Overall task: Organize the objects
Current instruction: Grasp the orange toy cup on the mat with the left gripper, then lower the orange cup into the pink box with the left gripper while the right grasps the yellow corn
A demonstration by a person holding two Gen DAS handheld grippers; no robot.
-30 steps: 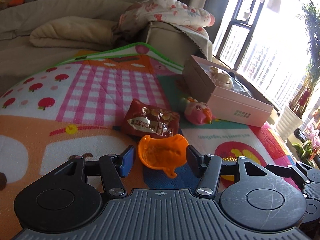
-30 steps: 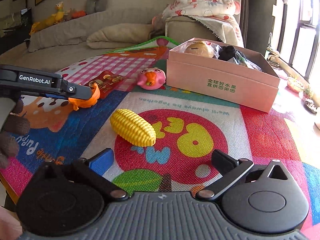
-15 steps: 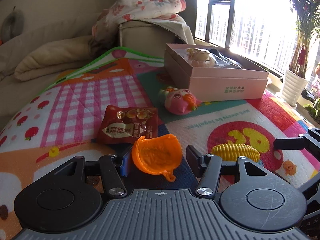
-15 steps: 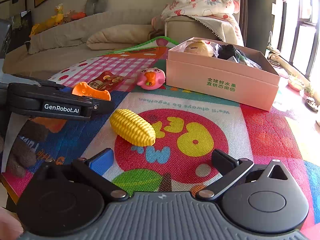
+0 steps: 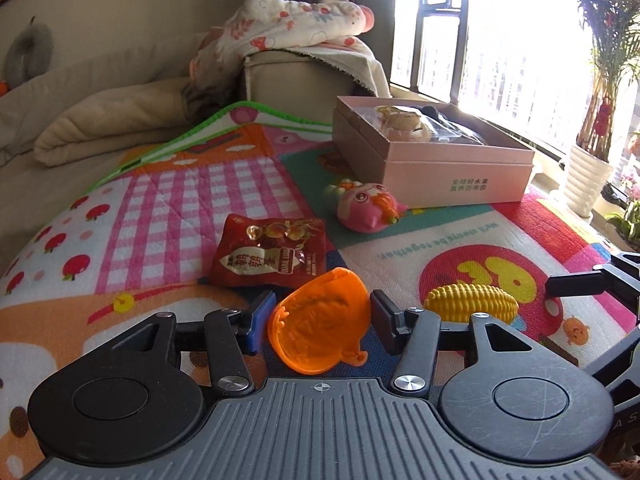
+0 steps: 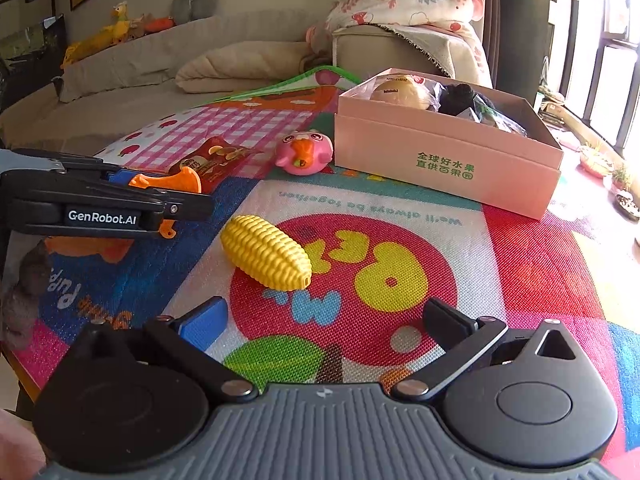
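Left gripper (image 5: 320,318) jaws are closing on the orange mould (image 5: 318,328), lifted above the mat (image 5: 460,236). Right gripper (image 6: 324,320) hangs open, empty, above the corn toy (image 6: 266,252). Step: pick-up. Next, probably: carry to the pink box (image 5: 452,174), clearing its wall.

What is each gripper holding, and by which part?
The left gripper, jaws closing, holds the orange toy scoop by its bowl's two sides. The right gripper is open, holding nothing.

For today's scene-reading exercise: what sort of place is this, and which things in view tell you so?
Most likely a home living room: a sofa with a folded blanket, a child's play mat strewn with toys, and a potted plant by a large window.
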